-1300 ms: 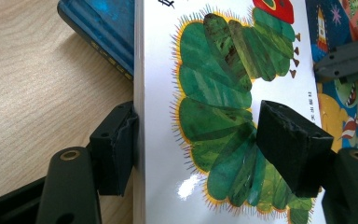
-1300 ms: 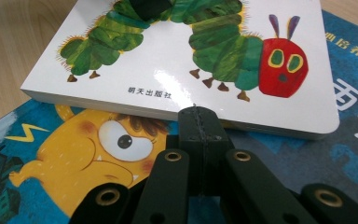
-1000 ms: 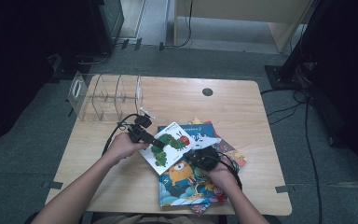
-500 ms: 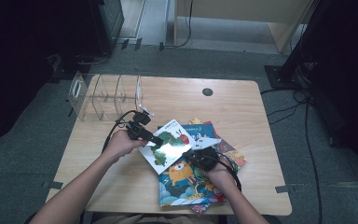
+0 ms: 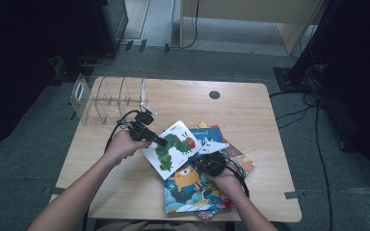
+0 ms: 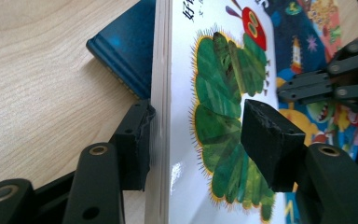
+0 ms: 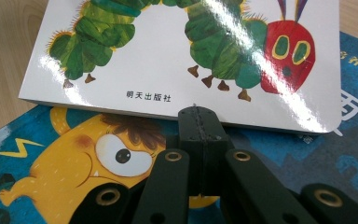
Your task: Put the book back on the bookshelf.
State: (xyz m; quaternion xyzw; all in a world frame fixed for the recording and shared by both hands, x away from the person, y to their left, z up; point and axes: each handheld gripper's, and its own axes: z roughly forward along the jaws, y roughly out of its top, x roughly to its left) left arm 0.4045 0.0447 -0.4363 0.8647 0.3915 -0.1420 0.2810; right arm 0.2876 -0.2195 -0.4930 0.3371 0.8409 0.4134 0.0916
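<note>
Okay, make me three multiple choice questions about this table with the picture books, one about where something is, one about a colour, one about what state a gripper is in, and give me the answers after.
1. Where does the clear acrylic rack stand?
A. at the table's far left
B. at the near right corner
C. on the floor

2. What colour is the head of the caterpillar on the white book?
A. blue
B. red
C. yellow

3. How stand the jaws of the right gripper?
A. wide open
B. clamped on a book
C. shut together with nothing between them

Answers: 1 A, the high view shows the rack on the table at its far left edge. 2 B, the right gripper view shows a red head with yellow-green eyes. 3 C, the right gripper view shows its two pads pressed together, resting on the blue monster book.
</note>
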